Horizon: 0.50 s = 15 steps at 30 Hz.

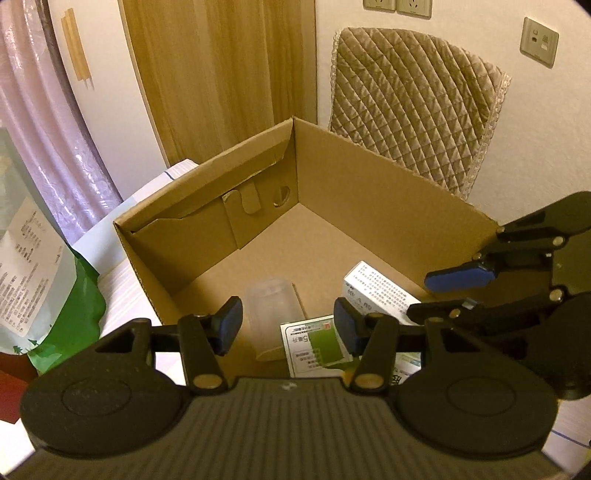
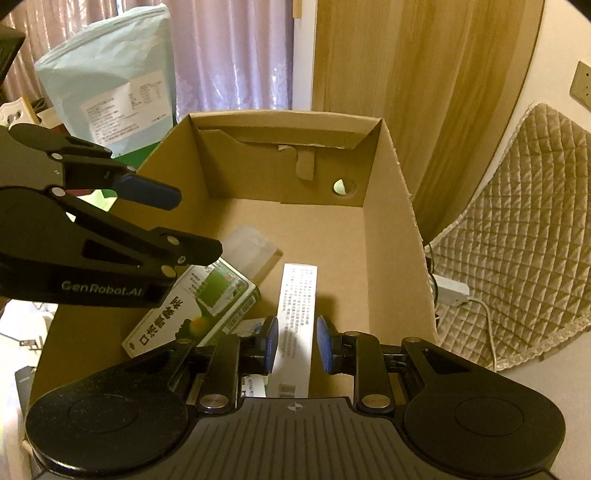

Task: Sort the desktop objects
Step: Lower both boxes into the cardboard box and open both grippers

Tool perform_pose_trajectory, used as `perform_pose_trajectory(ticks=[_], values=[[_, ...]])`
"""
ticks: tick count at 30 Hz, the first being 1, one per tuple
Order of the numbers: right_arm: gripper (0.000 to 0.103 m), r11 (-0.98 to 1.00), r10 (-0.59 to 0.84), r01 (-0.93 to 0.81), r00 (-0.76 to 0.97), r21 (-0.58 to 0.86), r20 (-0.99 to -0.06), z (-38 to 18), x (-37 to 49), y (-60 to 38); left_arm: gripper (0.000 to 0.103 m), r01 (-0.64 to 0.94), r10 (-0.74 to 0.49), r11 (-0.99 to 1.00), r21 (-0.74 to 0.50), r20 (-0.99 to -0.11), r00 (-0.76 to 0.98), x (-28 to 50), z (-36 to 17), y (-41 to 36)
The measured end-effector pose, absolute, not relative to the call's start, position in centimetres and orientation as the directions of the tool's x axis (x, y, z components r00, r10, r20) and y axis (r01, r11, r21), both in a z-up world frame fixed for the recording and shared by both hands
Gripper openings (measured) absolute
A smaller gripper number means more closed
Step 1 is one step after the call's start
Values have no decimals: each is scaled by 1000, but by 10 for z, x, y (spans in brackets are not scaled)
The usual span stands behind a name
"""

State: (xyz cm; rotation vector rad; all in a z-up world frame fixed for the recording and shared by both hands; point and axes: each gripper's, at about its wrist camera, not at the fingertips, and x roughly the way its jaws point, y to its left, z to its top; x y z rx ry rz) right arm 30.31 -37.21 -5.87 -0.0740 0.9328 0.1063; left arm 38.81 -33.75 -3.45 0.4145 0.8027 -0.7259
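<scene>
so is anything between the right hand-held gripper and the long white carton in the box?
Nothing visible. The right hand-held gripper is open, with the long white carton showing directly between its pads inside the cardboard box. The green-and-white carton and the left hand-held gripper sit off to the left.

Room backdrop: curtain, wood panel, quilted chair, wall sockets.

A pale mauve curtain hangs at the left of the frame, with a wooden panel just right of it. A quilted beige chair cover fills the upper right, wall sockets above it and a switch plate beside. In the right wrist view a white adapter (cable attached) lies against the chair at centre right.
</scene>
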Motion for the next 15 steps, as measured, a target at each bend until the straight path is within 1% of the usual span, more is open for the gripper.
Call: perform_pose_trajectory(ticks=[12,15], values=[[26,990,58,-133,642,-37,-765,-36,270,-359,53,690,-420,720,77,-743,521,365,-15,-316],[26,991,57,-128,654,-36,-755,-31,261,-357,59,675,-413,734,81,-736,537,356,-10,-307]])
